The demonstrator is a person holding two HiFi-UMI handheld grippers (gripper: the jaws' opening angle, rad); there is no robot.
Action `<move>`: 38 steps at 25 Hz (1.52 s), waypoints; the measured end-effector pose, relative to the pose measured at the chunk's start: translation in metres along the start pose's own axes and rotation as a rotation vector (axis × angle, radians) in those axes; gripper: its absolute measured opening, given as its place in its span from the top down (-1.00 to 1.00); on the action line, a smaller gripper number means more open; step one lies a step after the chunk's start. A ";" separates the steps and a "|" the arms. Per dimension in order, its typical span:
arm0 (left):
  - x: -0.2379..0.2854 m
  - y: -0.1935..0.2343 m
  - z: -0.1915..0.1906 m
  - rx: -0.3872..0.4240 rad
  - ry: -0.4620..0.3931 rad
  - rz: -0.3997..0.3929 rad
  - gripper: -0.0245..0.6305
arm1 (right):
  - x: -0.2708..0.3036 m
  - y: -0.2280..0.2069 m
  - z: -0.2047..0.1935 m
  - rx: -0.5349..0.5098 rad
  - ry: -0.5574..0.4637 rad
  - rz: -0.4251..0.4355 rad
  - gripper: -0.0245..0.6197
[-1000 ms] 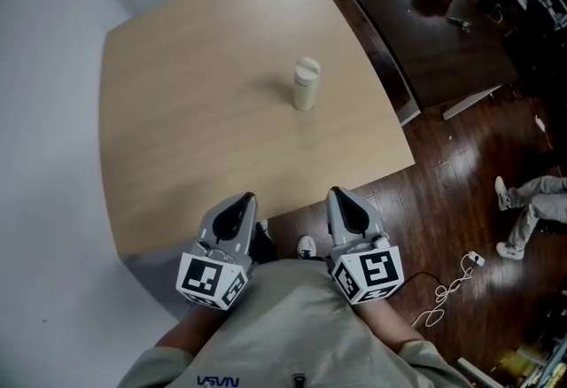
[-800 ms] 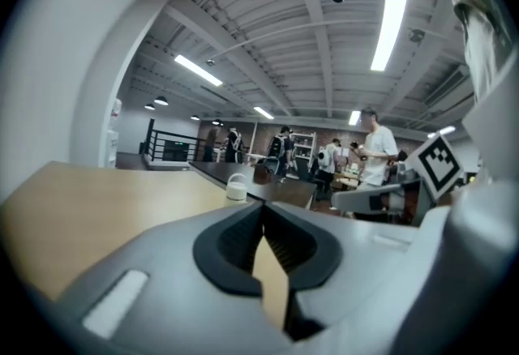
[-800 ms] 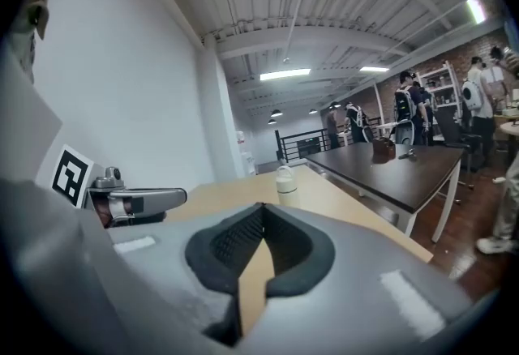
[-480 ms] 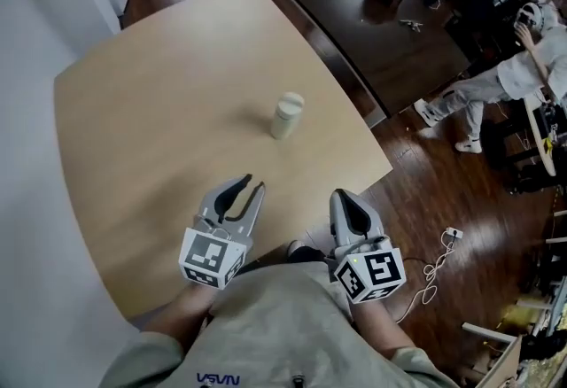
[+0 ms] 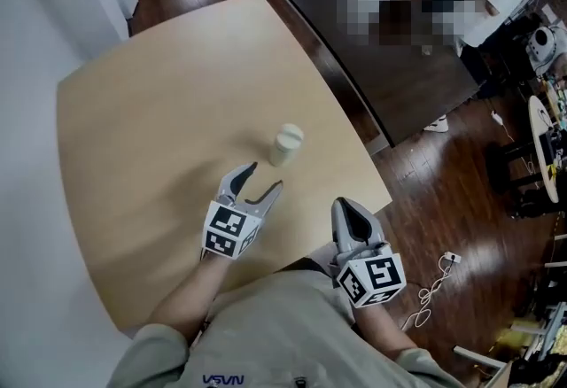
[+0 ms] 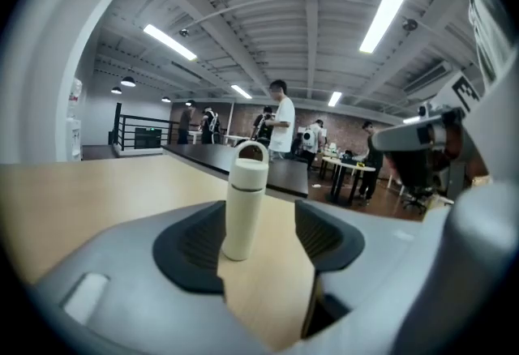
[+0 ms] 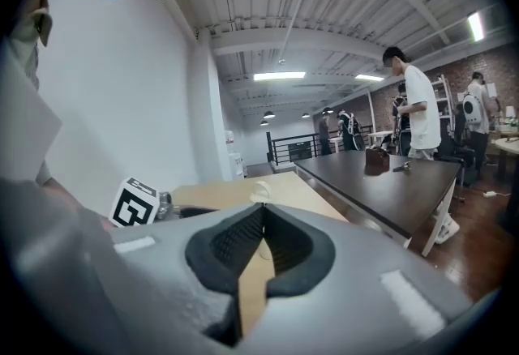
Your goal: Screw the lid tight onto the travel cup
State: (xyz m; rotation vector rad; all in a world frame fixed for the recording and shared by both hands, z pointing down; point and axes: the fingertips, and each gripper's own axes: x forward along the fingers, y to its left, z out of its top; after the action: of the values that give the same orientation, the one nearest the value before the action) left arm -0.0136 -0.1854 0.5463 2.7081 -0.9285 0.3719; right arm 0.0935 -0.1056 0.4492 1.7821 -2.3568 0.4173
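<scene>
- Head view: the travel cup [image 5: 283,144] stands upright on the bench [image 5: 151,112], closer to the right edge and nearer the near right corner than the far one. Its lid [image 5: 288,133] sits on top. We cannot tell if it is tight.
- Head view: the left gripper [image 5: 264,177] is over the bench, and its tips are near the cup but not touching it. The right gripper [image 5: 345,205] hangs by the near edge, well apart from the cup.
- Left gripper view: the jaws have just been opening and stand fairly wide. Nothing is between them yet. The cup [image 6: 243,203] is straight ahead, in line with the gap.
- Right gripper view: the jaws are pressed together and hold nothing. The lid [image 7: 261,193] peeks up beyond them.
- We think this is the reach for the cup. Next, the left jaws should slide around the cup's body and squeeze it. Then the right jaws must open, take the lid and twist.
</scene>
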 end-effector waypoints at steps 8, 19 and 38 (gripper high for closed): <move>0.061 0.020 -0.014 -0.034 0.049 0.000 -0.08 | 0.018 -0.025 0.004 -0.005 0.057 0.057 0.93; 0.109 0.034 -0.030 0.005 0.067 0.029 -0.35 | 0.033 -0.052 -0.018 0.002 0.169 0.140 0.92; 0.038 -0.005 0.010 -0.084 0.252 -0.302 -0.07 | 0.045 0.000 0.049 0.064 0.001 0.556 0.85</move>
State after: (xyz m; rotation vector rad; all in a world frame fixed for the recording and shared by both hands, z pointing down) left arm 0.0202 -0.2060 0.5483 2.5914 -0.4486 0.5780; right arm 0.0830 -0.1624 0.4160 1.1129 -2.8422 0.5611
